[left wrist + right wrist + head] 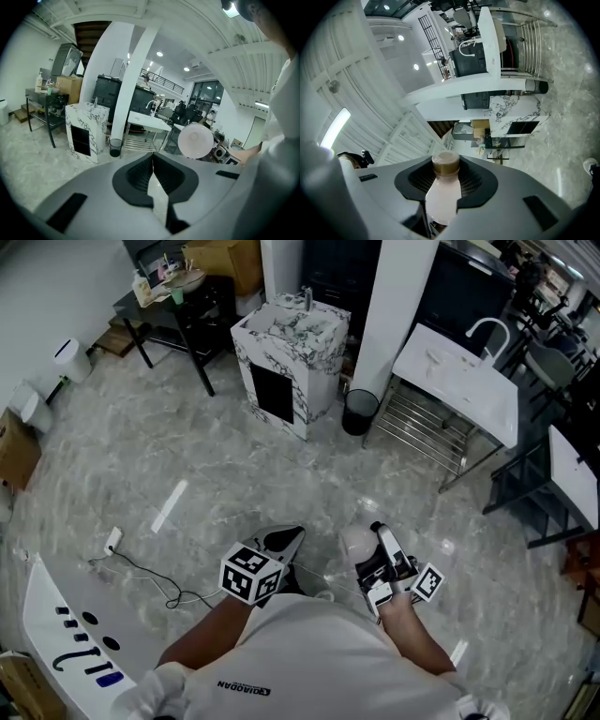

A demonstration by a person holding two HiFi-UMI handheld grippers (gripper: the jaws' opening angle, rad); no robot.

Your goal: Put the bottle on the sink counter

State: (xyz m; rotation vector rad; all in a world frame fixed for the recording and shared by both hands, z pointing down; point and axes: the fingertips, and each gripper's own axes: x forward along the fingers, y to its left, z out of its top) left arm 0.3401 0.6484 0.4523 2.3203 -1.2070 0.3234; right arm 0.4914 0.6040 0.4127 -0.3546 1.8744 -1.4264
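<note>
My right gripper (372, 540) is shut on a pale pink bottle (357, 543) with a brown cap (445, 163). In the right gripper view the bottle's neck sits between the dark pads (474, 183), cap pointing away. My left gripper (287, 538) is beside it on the left, shut with nothing between its jaws; in the left gripper view its tips meet (153, 157) and the bottle's round base (195, 139) shows to the right. The marble sink counter (291, 334) with a faucet stands several steps ahead across the floor, also seen as the marble block (86, 131).
A black bin (359, 412) stands right of the marble counter, by a white pillar (398, 306). A white sink table (464, 376) with a wire rack is at the right. A black table (178, 301) stands at the back left. A cable (141, 570) lies on the floor.
</note>
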